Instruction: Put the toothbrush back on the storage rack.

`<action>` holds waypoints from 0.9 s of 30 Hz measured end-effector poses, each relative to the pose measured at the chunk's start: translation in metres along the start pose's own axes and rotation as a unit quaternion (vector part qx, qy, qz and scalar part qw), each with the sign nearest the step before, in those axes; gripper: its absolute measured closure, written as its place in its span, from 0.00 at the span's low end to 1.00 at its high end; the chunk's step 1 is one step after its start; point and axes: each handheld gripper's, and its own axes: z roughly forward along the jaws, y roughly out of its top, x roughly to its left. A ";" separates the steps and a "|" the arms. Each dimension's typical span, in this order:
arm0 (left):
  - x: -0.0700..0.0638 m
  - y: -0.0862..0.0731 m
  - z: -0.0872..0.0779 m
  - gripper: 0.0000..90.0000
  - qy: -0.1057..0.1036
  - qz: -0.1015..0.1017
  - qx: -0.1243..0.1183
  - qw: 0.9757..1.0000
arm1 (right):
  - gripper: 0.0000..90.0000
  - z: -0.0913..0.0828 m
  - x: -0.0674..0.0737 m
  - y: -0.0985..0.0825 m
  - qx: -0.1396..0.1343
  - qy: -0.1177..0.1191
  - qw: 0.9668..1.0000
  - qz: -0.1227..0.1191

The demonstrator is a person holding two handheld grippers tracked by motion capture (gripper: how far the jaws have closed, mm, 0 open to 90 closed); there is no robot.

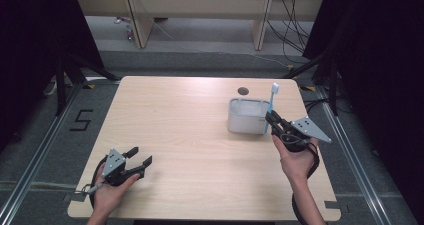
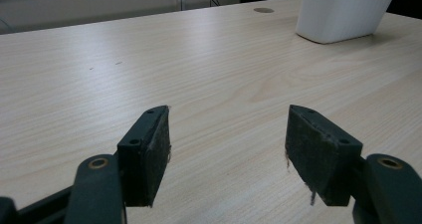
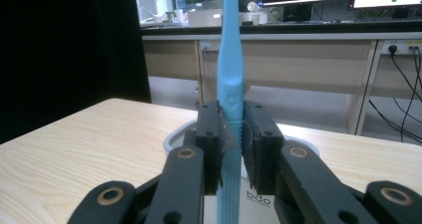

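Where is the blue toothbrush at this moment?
In the high view, the blue toothbrush stands upright at the table's right side, clamped in the right gripper beside the white cup.

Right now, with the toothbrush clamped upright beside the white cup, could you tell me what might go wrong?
1. The right gripper pinches the blue toothbrush on its narrow handle; it might pivot or slip between the pads.
2. The white cup looks light, and the brush hangs at its near rim; a bump going in could tip or push it.
3. The left gripper rests open far across the table, so nothing steadies the cup.
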 end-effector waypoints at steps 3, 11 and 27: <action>0.000 0.000 0.000 0.38 0.001 -0.003 0.000 1.000 | 0.88 0.001 0.000 0.001 -0.005 -0.001 1.000 0.005; 0.000 0.000 0.000 0.38 0.001 -0.003 -0.001 1.000 | 0.88 0.003 -0.002 0.007 -0.013 -0.008 1.000 -0.001; 0.000 -0.001 0.001 0.38 0.000 -0.005 -0.006 1.000 | 0.88 0.006 -0.006 0.014 -0.014 -0.015 1.000 0.001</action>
